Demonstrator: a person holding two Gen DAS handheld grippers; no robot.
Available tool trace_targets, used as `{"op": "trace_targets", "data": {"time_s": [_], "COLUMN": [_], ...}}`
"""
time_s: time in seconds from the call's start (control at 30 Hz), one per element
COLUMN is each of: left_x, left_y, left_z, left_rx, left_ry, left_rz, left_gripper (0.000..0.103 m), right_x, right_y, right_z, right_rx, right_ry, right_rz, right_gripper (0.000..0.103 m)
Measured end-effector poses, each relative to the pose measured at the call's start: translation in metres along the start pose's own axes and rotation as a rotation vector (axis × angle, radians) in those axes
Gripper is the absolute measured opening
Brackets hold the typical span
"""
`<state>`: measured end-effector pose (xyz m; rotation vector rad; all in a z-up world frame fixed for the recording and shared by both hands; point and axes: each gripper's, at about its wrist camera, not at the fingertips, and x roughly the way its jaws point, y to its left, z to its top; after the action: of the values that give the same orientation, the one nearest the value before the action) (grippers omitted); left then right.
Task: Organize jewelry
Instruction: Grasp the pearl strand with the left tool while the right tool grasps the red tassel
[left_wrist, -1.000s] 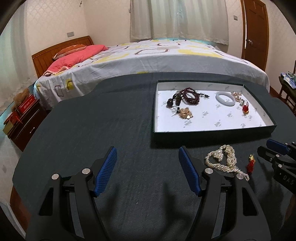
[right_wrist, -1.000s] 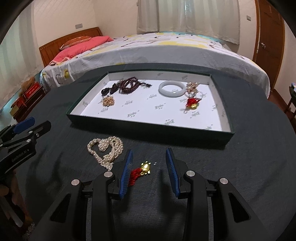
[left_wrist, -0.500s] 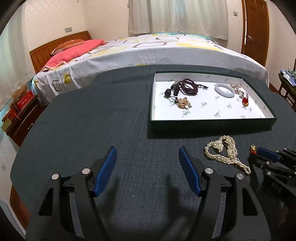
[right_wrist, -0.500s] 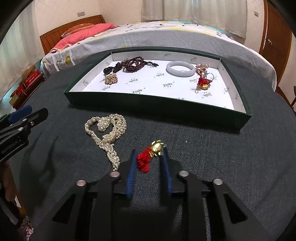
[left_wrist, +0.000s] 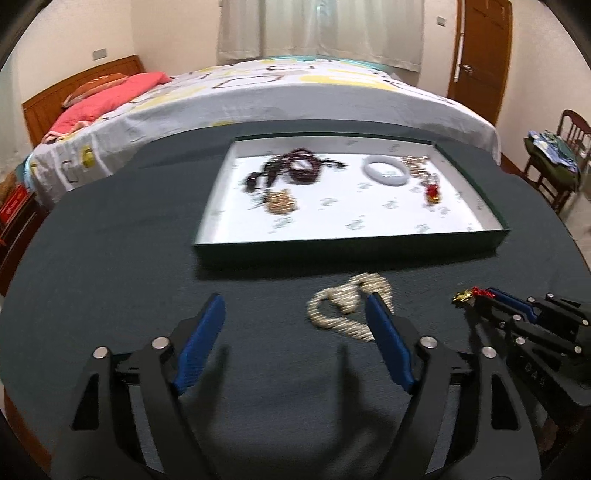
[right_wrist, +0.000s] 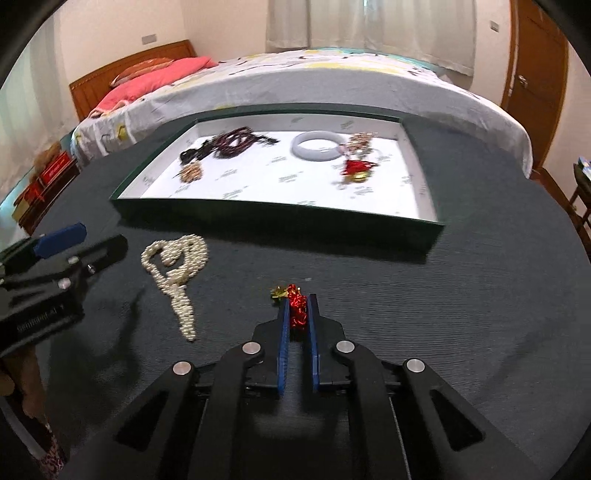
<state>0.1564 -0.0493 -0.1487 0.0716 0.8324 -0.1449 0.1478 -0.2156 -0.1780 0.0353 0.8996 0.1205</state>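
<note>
Pearl necklace (left_wrist: 351, 308): on bench, just ahead-right of left gripper (left_wrist: 295, 347), fingers wide, just opening, empty; right gripper (right_wrist: 297, 314) fingers clamp red charm (right_wrist: 297, 312).

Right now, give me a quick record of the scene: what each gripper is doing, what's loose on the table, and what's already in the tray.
right gripper: shut on red tassel charm
left gripper: open, empty, jaws just widened
on table: pearl necklace
tray: dark bead bracelet, white bangle, second red charm, gold brooch

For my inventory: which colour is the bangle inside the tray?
The bangle is pale white, clearest in right wrist view.
</note>
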Motion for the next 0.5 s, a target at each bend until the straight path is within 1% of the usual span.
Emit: {"op": "trace_targets", "data": {"time_s": [0.13,0.23,0.3,0.4,0.47,0.5], "left_x": [0.016,0.026,0.032,0.036,0.038,0.041], "left_y": [-0.021,-0.029,-0.031,-0.028,-0.025,-0.024], "left_z": [0.004,0.004,0.002,0.001,-0.001,-0.002], "left_rx": [0.031,0.04,0.046,0.029,0.014,0.013], "left_ry": [0.033,0.06,0.071,0.082,0.086,0.101], "left_rz": [-0.022,-0.024,-0.018,-0.034,-0.045,-0.058], "left_gripper": [0.078,0.078,0.078,0.077,0.066,0.055], "right_x": [-0.003,-0.003,-0.003,-0.001,0.0,0.0], "right_y": [-0.011,-0.016,-0.018,-0.02,-0.02,-0.02], "right_z": [-0.001,-0.002,-0.002,-0.002,-0.002,-0.002], "right_rx": [0.023,0.033,0.039,0.044,0.048,0.049], "right_ry": [-0.006,-0.006,-0.006,-0.007,-0.006,-0.006], "right_rz": [0.001,0.005,0.01,0.016,0.019,0.02], "right_gripper": [0.01,0.01,0.01,0.01,0.01,0.01]}}
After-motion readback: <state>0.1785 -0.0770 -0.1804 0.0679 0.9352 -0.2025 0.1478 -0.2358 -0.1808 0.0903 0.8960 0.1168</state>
